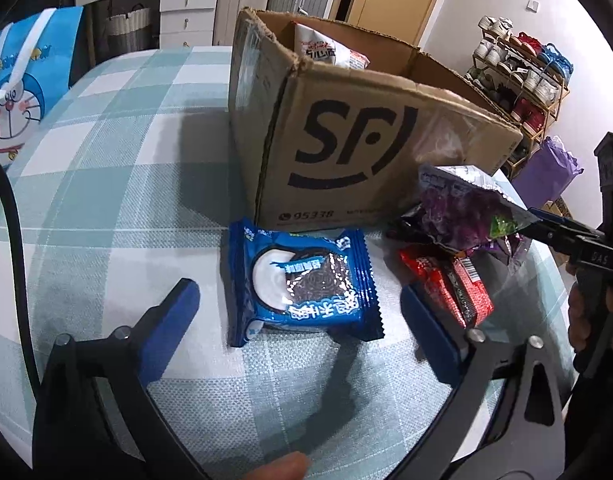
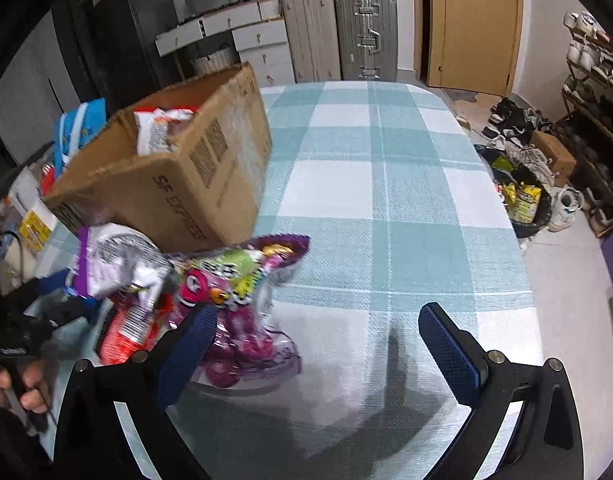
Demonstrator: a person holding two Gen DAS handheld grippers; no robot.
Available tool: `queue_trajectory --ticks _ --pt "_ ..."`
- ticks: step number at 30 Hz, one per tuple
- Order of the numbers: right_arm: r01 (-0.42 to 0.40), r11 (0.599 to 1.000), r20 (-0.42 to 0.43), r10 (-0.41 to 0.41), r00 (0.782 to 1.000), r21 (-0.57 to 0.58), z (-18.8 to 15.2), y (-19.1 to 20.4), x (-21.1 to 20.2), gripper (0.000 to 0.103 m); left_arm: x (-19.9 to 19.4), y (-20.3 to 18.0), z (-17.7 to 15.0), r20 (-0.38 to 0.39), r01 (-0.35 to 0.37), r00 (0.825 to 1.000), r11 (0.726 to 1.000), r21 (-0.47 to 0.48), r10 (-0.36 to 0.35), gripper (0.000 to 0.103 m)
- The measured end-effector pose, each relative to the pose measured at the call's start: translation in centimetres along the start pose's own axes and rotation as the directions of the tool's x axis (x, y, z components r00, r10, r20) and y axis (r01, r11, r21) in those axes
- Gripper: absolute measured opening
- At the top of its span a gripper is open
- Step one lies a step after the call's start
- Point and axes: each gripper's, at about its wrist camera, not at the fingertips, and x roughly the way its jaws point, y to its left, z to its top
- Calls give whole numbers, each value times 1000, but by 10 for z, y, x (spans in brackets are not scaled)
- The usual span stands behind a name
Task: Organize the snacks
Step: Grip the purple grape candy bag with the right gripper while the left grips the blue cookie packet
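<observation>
A blue cookie packet (image 1: 302,280) lies on the checked tablecloth in front of an open cardboard box (image 1: 346,152). My left gripper (image 1: 298,316) is open, its fingers on either side of the packet's near end. A purple snack bag (image 1: 466,208) rests on a red packet (image 1: 454,284) to the right, by the box. In the right wrist view my right gripper (image 2: 318,340) is open and empty; its left finger (image 2: 190,344) touches or overlaps the purple bag (image 2: 242,280). The box (image 2: 166,184) holds a white-and-red packet (image 2: 158,128).
A Doraemon bag (image 1: 22,88) stands at the table's far left edge. The tablecloth (image 2: 386,184) stretches right of the box. Suitcases (image 2: 366,32), drawers and a door are behind the table. A shoe rack (image 2: 594,100) and floor clutter lie to the right.
</observation>
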Motion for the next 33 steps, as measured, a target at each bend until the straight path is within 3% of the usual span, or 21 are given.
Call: queue_trajectory --ticks 2,4,8,10,21,27,33 --pt "-53 998 7 53 999 25 0 2 0 103 1 0 1 3 1 1000 1000 8 -1 87" --pt "-59 998 6 59 998 24 -1 8 3 103 2 -2 2 3 -1 1000 1000 23 1 80" --pt "-64 998 -8 64 998 9 -3 19 9 103 0 -3 0 6 31 999 999 38 -32 59" --pt "-68 998 -9 68 998 0 -3 24 9 103 -2 -5 1 23 13 1000 999 51 -14 45" --pt "-65 998 -7 65 998 -2 -5 25 17 102 -4 -4 0 27 30 999 997 65 -32 44" --pt "-88 996 4 88 996 -18 -5 23 15 80 -8 -8 -2 26 54 998 995 80 -56 44" --pt "-107 994 -3 107 994 -32 -7 23 18 75 -11 -12 -3 31 63 997 992 107 -66 43"
